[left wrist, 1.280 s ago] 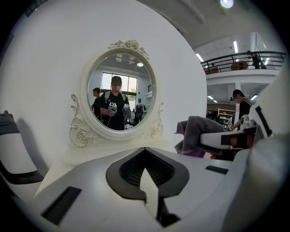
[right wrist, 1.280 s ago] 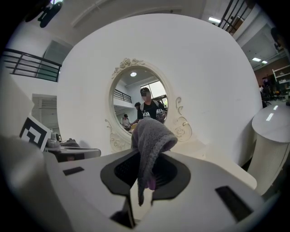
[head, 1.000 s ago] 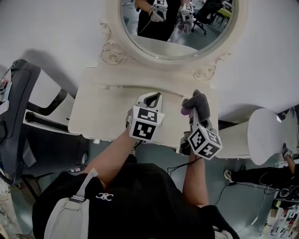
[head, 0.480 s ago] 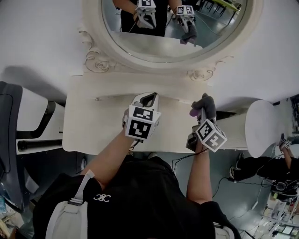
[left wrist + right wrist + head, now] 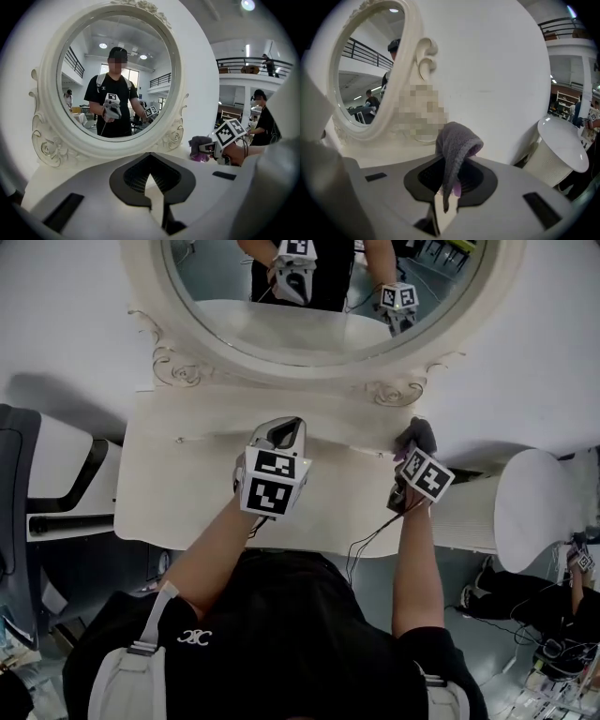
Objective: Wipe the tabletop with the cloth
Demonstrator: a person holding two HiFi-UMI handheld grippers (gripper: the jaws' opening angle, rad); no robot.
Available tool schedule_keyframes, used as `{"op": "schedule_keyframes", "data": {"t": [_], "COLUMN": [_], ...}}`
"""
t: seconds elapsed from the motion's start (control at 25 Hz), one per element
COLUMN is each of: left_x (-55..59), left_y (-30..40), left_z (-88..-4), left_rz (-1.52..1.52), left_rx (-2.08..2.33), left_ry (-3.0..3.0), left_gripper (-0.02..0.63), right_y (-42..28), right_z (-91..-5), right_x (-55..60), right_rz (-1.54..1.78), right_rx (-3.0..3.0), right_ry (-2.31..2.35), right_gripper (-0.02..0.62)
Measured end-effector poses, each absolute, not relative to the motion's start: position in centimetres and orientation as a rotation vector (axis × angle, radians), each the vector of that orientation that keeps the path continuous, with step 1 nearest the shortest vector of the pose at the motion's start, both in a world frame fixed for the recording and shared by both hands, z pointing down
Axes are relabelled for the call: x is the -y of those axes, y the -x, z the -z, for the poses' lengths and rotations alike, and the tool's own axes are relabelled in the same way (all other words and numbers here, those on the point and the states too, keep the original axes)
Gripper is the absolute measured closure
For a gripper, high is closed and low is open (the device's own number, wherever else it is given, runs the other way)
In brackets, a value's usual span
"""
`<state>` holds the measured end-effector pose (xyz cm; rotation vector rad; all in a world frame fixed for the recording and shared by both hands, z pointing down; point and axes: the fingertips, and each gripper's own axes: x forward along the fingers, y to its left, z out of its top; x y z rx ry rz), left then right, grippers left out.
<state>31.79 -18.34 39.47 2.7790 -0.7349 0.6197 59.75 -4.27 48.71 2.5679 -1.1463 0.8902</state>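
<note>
- The cloth [image 5: 457,145] is a soft grey knit with a purple underside. It is folded over in a hump and pinched in your right tongs [image 5: 445,201], whose jaws are clamped on its lower end.
- From the head view, the cloth [image 5: 419,435] sits at the back right corner of the counter [image 5: 187,493]. Whether it touches the surface cannot be told.
- The counter is smooth, matte cream with a wavy front edge and a shallow raised ledge along the back.
- Your left tongs [image 5: 284,430] hang over the middle of the counter, jaws closed together with nothing between them.
- Behind stands an oval mirror [image 5: 309,324] in a cream frame with carved scrolls. The right scroll [image 5: 398,390] is just beside the cloth.
- A plain white wall rises right behind the cloth.
- To your right, off the counter, is a white round-topped stool [image 5: 534,512] with ribbed sides. A dark chair [image 5: 14,521] is at far left.
- The counter's right edge is just beside your right tongs. Bare surface runs between the two tongs and on to the left end.
</note>
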Motion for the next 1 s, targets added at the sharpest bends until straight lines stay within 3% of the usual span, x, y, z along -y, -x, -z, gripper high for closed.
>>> {"op": "schedule_keyframes", "data": {"t": [0.36, 1.0], "left_x": [19.1, 18.7], "left_y": [-34.5, -35.2], "left_z": [-40.4, -42.8], "left_rz": [-0.704, -0.794], "left_rx": [0.874, 0.96], "left_ry": [-2.737, -2.657], "left_gripper": [0.606, 0.607], "right_y": [-66.4, -66.8], "right_z": [-54.1, -54.7], "right_x": [7.7, 9.0], "right_rz": [-0.969, -0.912], "right_rx": [1.15, 1.239], "right_ry": [-2.387, -2.245], "right_gripper": [0.538, 0.54]}}
